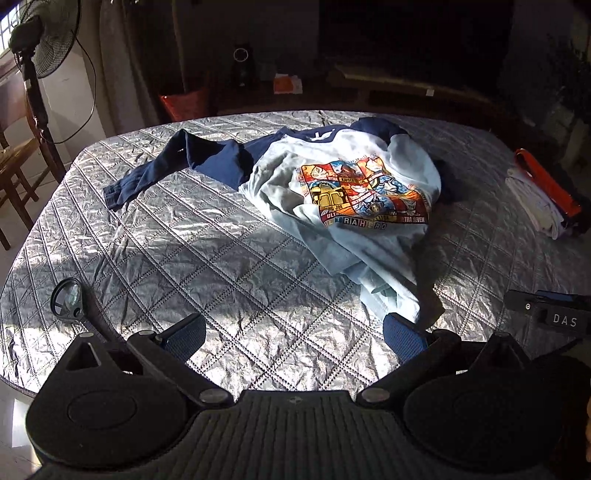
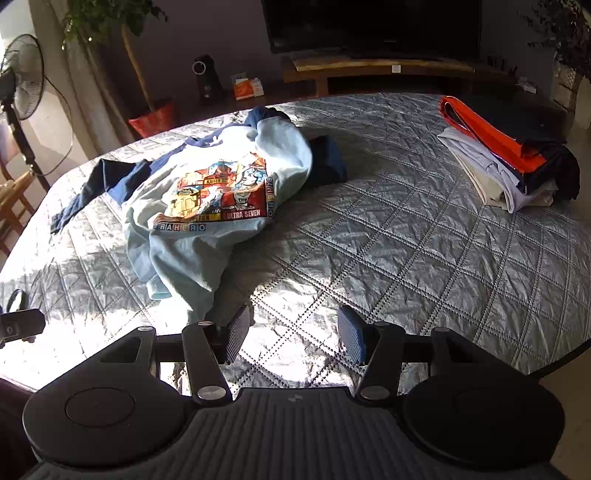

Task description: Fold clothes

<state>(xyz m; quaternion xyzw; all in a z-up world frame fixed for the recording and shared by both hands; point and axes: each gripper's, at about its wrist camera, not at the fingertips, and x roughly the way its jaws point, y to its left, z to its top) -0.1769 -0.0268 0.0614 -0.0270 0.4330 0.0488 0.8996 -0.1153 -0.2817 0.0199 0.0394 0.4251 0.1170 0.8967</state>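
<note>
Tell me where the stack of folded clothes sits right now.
The stack of folded clothes sits at the far right of the quilted table in both views, apart from the crumpled light-blue shirt lying left of it.

Hard sunlight from the left glares off the quilt (image 1: pixel 221 258); background dim, edges fisheye-bent.

Beyond your quilt (image 2: pixel 424 236), a TV (image 2: pixel 373 26) sits above a wooden bench (image 2: pixel 384 68), with a speaker (image 2: pixel 207 77), red pot (image 2: pixel 153 118) and fan (image 2: pixel 22 77) off its far-left corner, plus a chair (image 1: pixel 14 162).
</note>
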